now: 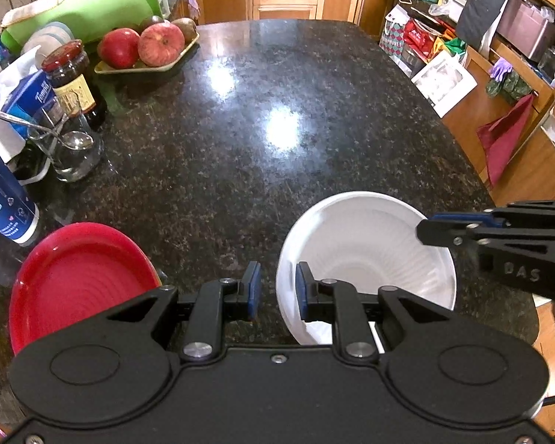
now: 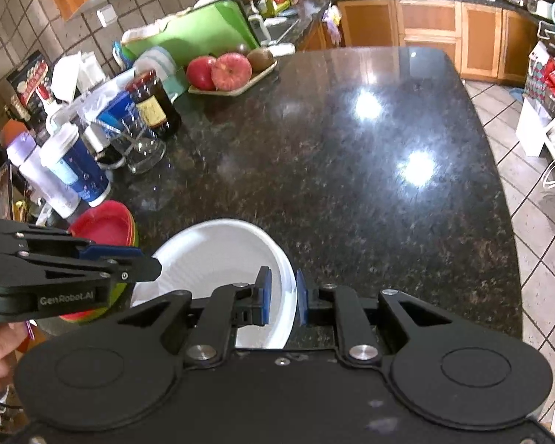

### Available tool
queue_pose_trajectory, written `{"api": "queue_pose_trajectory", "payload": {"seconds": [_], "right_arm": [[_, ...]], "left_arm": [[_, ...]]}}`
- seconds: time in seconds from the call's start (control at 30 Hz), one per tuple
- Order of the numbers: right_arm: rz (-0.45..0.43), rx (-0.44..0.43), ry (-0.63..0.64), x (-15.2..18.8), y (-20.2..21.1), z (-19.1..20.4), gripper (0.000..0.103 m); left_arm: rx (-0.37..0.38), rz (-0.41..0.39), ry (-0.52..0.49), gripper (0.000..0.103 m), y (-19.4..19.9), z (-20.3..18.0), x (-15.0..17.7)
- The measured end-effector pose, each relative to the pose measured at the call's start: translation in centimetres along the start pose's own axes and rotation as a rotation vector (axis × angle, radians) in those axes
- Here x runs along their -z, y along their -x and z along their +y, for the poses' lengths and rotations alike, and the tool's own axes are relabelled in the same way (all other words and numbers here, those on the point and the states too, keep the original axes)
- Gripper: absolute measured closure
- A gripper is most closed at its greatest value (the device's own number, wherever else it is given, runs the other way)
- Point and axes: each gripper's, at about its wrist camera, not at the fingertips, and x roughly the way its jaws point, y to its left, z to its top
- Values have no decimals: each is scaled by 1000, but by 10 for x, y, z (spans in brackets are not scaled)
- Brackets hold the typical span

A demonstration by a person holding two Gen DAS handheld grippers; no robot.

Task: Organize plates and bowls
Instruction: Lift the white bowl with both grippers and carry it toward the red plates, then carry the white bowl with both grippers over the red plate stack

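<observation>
A white ribbed bowl (image 1: 366,255) sits on the dark granite counter (image 1: 277,111) near its front edge; it also shows in the right wrist view (image 2: 218,255). My left gripper (image 1: 276,288) is open, its jaws on either side of the bowl's left rim. My right gripper (image 2: 283,296) is open, its jaws on either side of the bowl's right rim; it shows from the side in the left wrist view (image 1: 462,229). A stack of red plates (image 1: 77,277) lies to the bowl's left, with green ones under it in the right wrist view (image 2: 107,225).
Along the counter's left side stand a tray of apples (image 1: 144,48), a dark jar (image 1: 74,81), a glass with spoons (image 1: 70,148), a blue-and-white cup (image 1: 3,203) and a green cutting board (image 1: 92,3). The counter's right edge drops to a tiled floor (image 2: 529,222).
</observation>
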Motion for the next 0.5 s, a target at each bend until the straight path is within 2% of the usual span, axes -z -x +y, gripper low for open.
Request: {"api": "queue_pose_trajectory", "payload": {"seconds": [0.3,0.5], "right_arm": [[-65,29,-18,5,20,15,85],[-91,56,-46,14,31,30,84]], "left_arm": [[-17,-35,-20,75,3,7,3],[18,-37,-39,75,9,17,5]]}}
